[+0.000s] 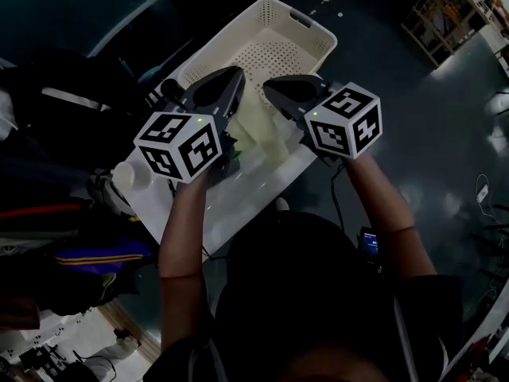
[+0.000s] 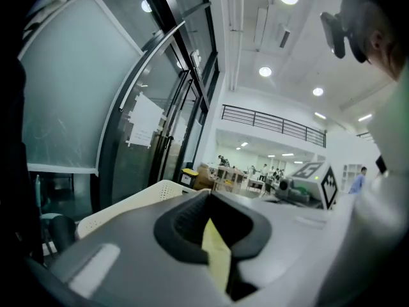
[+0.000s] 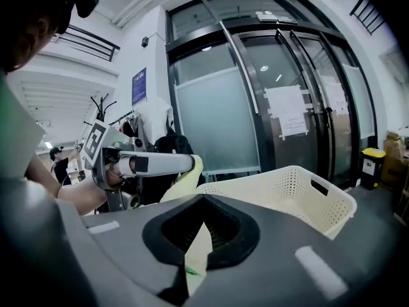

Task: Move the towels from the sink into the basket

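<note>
The basket is matt perforated plastic; the towel soft pale cloth.

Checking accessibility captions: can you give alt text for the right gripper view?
The right gripper pinches a pale yellow towel, which the left gripper also holds at left. A cream perforated basket stands to the right, before glass doors.

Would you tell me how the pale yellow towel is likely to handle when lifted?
Probably floppy: the towel sags between the left gripper and right gripper. Likely light, since two thin pinches hold it up. It should drape, not roll.
</note>
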{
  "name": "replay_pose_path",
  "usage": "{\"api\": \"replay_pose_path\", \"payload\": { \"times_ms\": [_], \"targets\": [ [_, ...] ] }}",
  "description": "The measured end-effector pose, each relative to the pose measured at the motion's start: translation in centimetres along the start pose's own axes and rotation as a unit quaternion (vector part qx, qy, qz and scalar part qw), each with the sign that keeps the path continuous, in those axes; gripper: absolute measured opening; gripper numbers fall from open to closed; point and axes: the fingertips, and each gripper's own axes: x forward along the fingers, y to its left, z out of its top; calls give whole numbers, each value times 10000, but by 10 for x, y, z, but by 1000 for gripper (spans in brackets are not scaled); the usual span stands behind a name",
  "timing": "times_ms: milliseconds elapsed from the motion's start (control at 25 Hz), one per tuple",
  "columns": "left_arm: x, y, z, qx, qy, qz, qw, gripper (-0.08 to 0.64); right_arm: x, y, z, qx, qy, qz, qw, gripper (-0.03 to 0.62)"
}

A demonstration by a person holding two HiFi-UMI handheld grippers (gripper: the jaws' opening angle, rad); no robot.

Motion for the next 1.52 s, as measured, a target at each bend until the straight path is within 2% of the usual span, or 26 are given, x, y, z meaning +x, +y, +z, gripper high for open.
{"api": "replay_pose_path", "payload": {
  "times_ms": [360,720,1240,1520],
  "targets": [
    [41,16,21,237,49,96,9997,8,-2,-45,11,46,8,-208,9998,0],
    [74,36,38,434,96,138,9989,8,10,-69,29,39,-63,-260,9996,0],
    [114,75,49,445,134,272,9985,8,33,-105,40,107,-17,-358,9993,0],
    [132,85,41,384,115,286,9988,8,33,-116,34,155,6,-477,9987,0]
  ]
}}
